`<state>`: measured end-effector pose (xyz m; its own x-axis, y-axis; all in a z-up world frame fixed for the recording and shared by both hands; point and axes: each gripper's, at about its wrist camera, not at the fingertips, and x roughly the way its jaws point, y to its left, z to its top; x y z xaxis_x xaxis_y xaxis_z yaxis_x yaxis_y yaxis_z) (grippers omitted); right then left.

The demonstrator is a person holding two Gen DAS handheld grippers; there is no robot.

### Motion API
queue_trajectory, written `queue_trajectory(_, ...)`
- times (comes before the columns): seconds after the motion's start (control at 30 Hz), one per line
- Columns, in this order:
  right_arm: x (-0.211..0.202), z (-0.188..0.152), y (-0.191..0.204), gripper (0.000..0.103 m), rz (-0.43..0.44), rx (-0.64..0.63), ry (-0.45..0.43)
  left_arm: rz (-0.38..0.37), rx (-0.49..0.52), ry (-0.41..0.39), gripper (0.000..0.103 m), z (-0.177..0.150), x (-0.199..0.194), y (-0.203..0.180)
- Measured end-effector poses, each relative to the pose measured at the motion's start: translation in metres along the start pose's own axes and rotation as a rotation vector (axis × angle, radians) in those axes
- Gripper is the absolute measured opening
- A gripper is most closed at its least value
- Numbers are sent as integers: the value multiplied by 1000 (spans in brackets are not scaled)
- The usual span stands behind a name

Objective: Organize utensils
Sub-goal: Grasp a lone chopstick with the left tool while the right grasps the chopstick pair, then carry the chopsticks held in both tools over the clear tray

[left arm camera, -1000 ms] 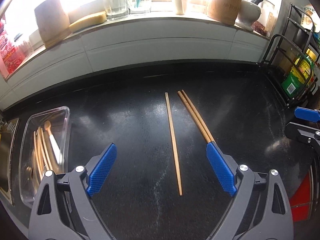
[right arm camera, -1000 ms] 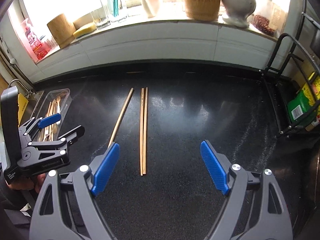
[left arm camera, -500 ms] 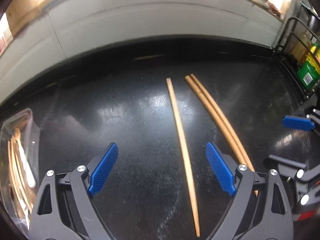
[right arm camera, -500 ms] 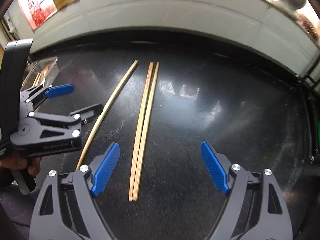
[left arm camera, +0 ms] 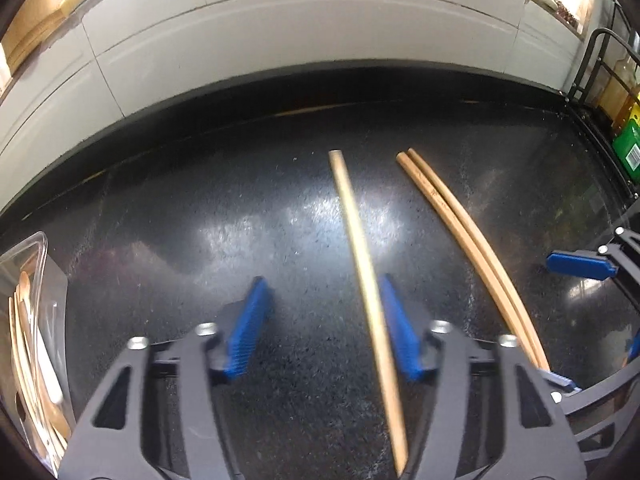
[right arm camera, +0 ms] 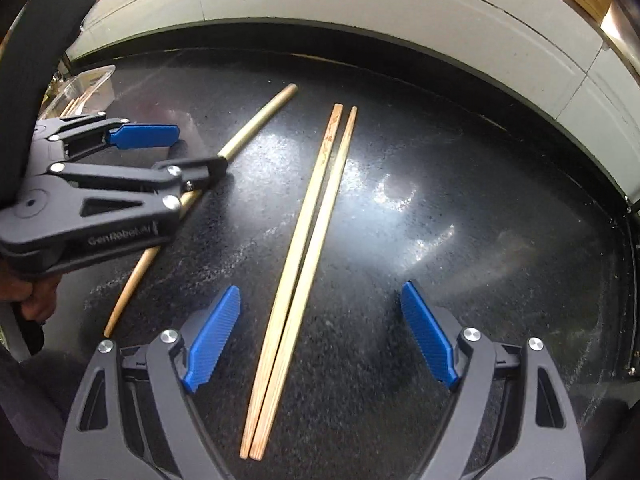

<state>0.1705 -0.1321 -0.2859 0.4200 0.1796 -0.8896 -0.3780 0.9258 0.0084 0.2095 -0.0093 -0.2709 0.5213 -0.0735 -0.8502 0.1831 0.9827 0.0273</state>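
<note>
A single wooden chopstick (left arm camera: 352, 216) lies on the black counter between the jaws of my left gripper (left arm camera: 323, 284), close against the right blue pad. The jaws are closing, and the left pad still stands well apart from the stick. In the right wrist view the left gripper (right arm camera: 200, 150) straddles the same chopstick (right arm camera: 260, 120). A pair of chopsticks (right arm camera: 316, 208) lies side by side between the wide jaws of my right gripper (right arm camera: 320, 290), which is open and touches neither. The pair (left arm camera: 460, 216) also shows to the right in the left wrist view.
A clear plastic tray (left arm camera: 36, 248) with several wooden utensils stands at the counter's left edge, also seen as the tray (right arm camera: 96, 76). A white tiled wall runs along the back. A black wire rack (left arm camera: 600, 60) with a green box (left arm camera: 628, 148) stands at the right.
Both grippers have come down closer to the counter. The left jaws have narrowed around the single chopstick. The right gripper has rolled and now straddles the pair.
</note>
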Motion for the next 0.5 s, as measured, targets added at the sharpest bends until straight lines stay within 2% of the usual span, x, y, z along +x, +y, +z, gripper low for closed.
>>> queue_trajectory(0.07,1,2,-2,80,-2,5,-5,-5,9,-3,31,1,-2,-5)
queue_trajectory(0.1,0,3,-3,79,-2,6,-5,-7,19,-4,21,1,-3,-8)
queue_trajectory(0.2,1,7,-6,75,-6,22,5,-8,26,-2,9,-1,-5,-14)
queue_trajectory(0.27,1,13,-6,66,-9,33,13,-10,18,7,6,-1,-6,-16)
queue_trajectory(0.3,1,15,-7,52,-9,41,14,-11,16,12,6,0,-6,-16)
queue_trajectory(0.33,0,19,-8,34,-5,49,16,-12,11,19,6,1,-5,-17)
queue_trajectory(0.4,1,23,-9,15,1,66,27,-19,-7,35,6,3,-5,-17)
queue_trajectory(0.5,1,26,-7,14,-5,69,42,-37,-19,49,6,6,-8,-17)
